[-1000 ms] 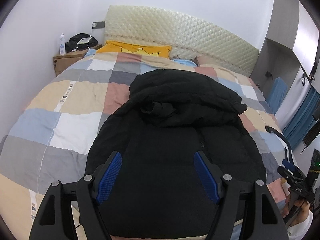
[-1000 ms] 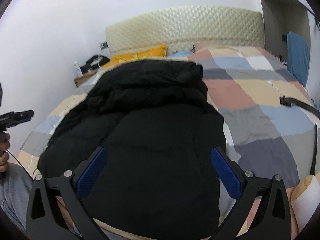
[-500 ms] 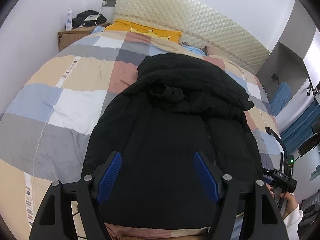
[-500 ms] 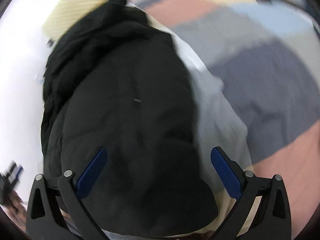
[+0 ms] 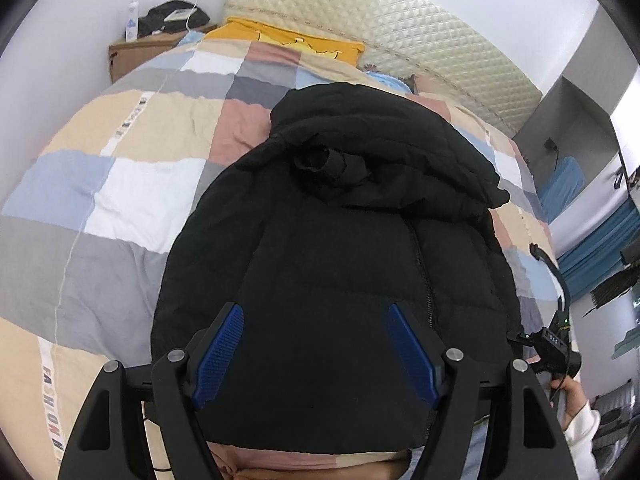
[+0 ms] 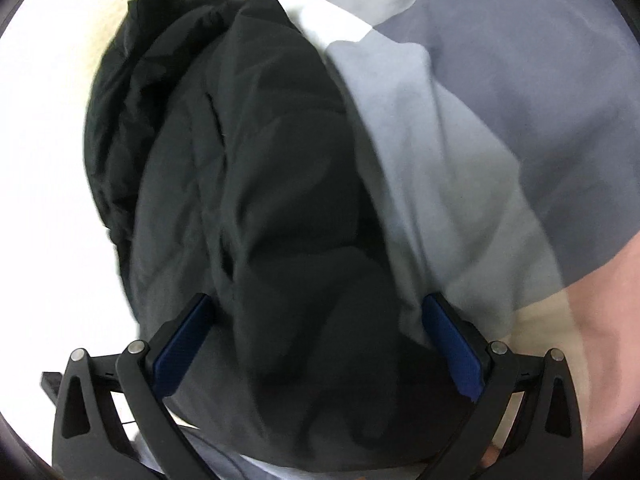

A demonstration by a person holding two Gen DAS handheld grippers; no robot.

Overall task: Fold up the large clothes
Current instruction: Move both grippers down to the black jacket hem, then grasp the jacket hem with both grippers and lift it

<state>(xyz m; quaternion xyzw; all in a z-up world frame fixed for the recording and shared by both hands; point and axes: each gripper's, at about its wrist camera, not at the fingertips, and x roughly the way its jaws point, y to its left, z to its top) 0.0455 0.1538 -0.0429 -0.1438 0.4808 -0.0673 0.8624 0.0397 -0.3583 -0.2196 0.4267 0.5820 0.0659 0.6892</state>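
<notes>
Left wrist cam first. The big black puffer jacket (image 5: 340, 248) is lying on the patchwork quilt (image 5: 132, 184) on the bed, hood end up at 12 o'clock and the hem down at 6, right under the left gripper (image 5: 316, 356). Zipper (image 5: 420, 264) runs down the front a bit right of centre. The gripper's blue pads (image 5: 218, 354) are spread wide with nothing pinched between them; the jacket is just in the background between the fingers, so that one's released. Over at 4 o'clock you can see the person's hand (image 5: 568, 396) in a white sleeve (image 5: 582, 428) holding the other gripper's black handle (image 5: 554, 350) off the jacket's right edge. Up at 12 there's a cream quilted headboard (image 5: 400, 24), a yellow pillow (image 5: 292, 42) in front of it, and a wooden nightstand (image 5: 136, 54) at 11 with a white bottle (image 5: 132, 20) and a dark bag (image 5: 172, 18) on top.

Right wrist cam is blurry. Right gripper (image 6: 316, 348) is down low over the jacket (image 6: 256, 200), which fills the frame from 11 to 6. Quilt (image 6: 500, 100) takes up everything from 1 to 4, grey and pale patches. Jaws stand wide apart here too: the left pad (image 6: 182, 344) sits against the dark fabric, the right pad (image 6: 452, 348) is out by the jacket's edge where it meets the quilt. They straddle the hem corner but aren't squeezed on it, so not clamped.
</notes>
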